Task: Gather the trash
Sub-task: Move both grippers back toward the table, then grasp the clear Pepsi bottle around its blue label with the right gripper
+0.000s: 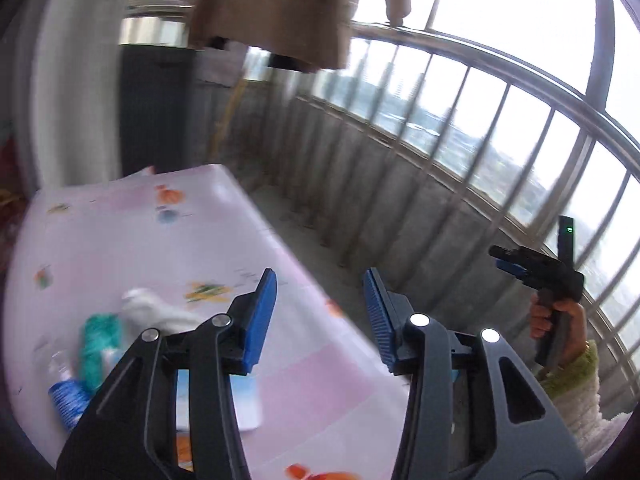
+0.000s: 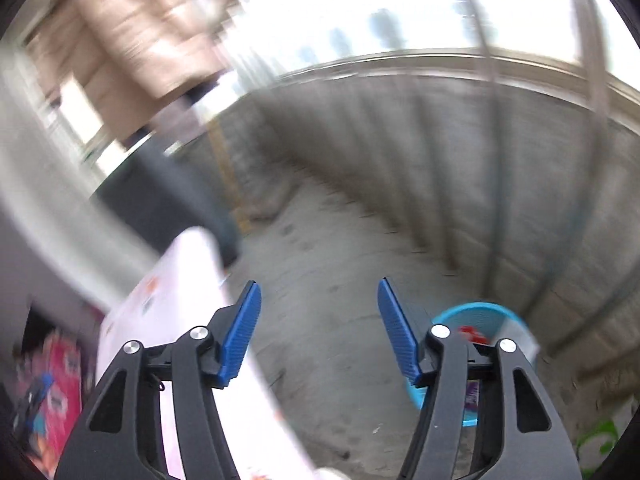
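Observation:
Trash lies on the pink-patterned table (image 1: 132,240): a crumpled white tissue (image 1: 154,312), a teal crumpled wrapper (image 1: 98,340), a plastic bottle with a blue label (image 1: 66,394) and a white-and-blue packet (image 1: 246,400). My left gripper (image 1: 320,292) hangs open and empty above the table's right edge, to the right of the trash. A hand in a green sleeve holds my right gripper (image 1: 505,261) out over the floor. In the right wrist view my right gripper (image 2: 320,300) is open and empty. A blue bin (image 2: 488,305) holding something red stands on the floor below it, to the right.
A concrete balcony wall with a metal railing (image 1: 460,128) runs behind the table. A beige jacket (image 1: 280,8) hangs overhead and a dark cabinet (image 1: 156,108) stands at the far end. A pink package (image 2: 60,380) sits left of the table (image 2: 180,300). Both views are motion-blurred.

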`<state>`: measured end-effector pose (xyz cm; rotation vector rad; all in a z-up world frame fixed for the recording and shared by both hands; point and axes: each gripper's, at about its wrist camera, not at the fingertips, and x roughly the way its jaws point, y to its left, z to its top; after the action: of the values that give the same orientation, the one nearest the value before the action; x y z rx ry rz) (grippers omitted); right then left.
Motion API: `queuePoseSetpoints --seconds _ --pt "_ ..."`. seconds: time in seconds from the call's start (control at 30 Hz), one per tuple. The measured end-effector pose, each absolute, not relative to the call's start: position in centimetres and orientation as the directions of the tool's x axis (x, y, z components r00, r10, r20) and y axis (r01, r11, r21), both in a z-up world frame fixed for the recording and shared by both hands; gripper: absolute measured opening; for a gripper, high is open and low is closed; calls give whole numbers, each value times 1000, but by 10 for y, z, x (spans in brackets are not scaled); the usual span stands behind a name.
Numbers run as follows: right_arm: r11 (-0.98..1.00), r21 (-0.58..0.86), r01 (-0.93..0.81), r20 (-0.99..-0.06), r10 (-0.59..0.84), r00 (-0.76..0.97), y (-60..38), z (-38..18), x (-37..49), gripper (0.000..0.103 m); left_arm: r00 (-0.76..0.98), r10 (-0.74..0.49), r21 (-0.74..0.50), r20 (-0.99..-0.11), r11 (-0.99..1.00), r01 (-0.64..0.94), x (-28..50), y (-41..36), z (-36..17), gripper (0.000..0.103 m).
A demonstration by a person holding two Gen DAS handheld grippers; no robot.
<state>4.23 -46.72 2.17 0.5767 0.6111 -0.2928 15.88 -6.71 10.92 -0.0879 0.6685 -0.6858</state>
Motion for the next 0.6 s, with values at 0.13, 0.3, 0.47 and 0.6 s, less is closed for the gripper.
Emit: queuePoseSetpoints --seconds 0.13,0.3,0.47,0.6 --pt "856 438 276 -623 68 779 -402 20 76 64 638 -526 -302 -562 849 433 151 0 102 43" --pt "884 449 134 -645 217 733 -329 10 104 64 680 -455 -333 -575 889 314 137 64 86 43" --pt "878 479 19 -678 356 644 -262 -8 128 64 695 -419 -355 -585 902 245 116 93 65 43" --pt "870 489 -55 -703 431 565 -224 -27 149 64 695 -386 -359 -607 913 193 100 113 46 43"
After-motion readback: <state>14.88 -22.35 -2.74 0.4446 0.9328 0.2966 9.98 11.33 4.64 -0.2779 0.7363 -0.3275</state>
